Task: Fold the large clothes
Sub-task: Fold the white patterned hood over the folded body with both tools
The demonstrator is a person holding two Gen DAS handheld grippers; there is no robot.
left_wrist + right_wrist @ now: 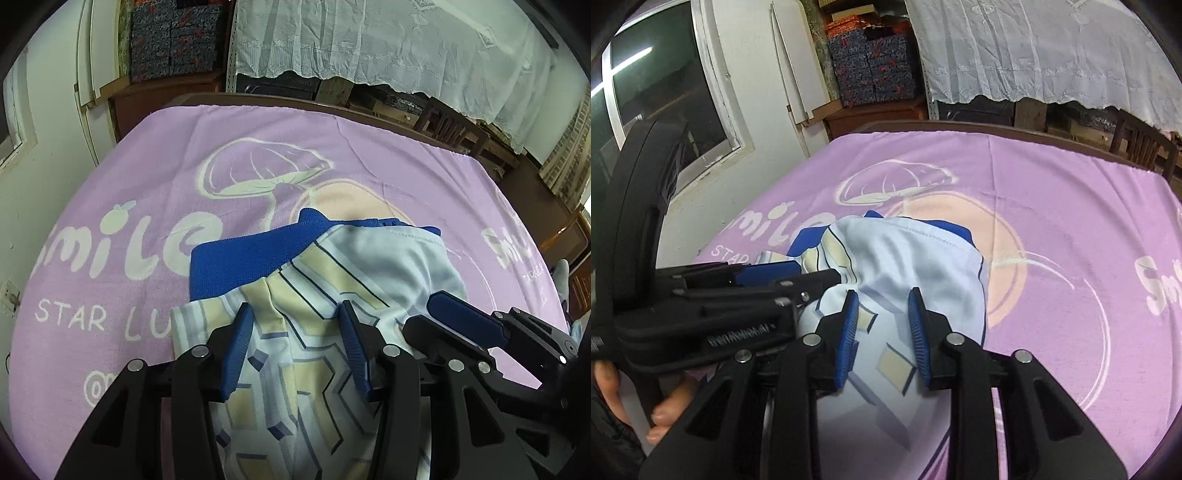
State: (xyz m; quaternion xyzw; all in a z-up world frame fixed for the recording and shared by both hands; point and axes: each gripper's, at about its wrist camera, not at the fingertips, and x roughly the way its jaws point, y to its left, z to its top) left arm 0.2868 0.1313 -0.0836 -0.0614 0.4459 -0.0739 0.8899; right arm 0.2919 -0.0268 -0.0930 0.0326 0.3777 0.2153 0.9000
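Garment [362, 266]: pale blue, cream geometric print, royal-blue ribbed trim, bunched on lilac towel [110, 192]. Left tool [295, 317] and right tool [882, 306] each straddle fabric; whether they grip it, cannot tell.

Right gripper [882, 325] is seen over the pale patterned garment [916, 258], jaws apart, cloth between the blue pads, contact not clear. Left gripper [798, 273] is seen at 9 o'clock, its tip on the same garment. Purple blanket [1052, 206] is spread beneath. A hand [613, 391] is seen at 8 o'clock.

Dim, even light; fisheye-warped, vignetted edges
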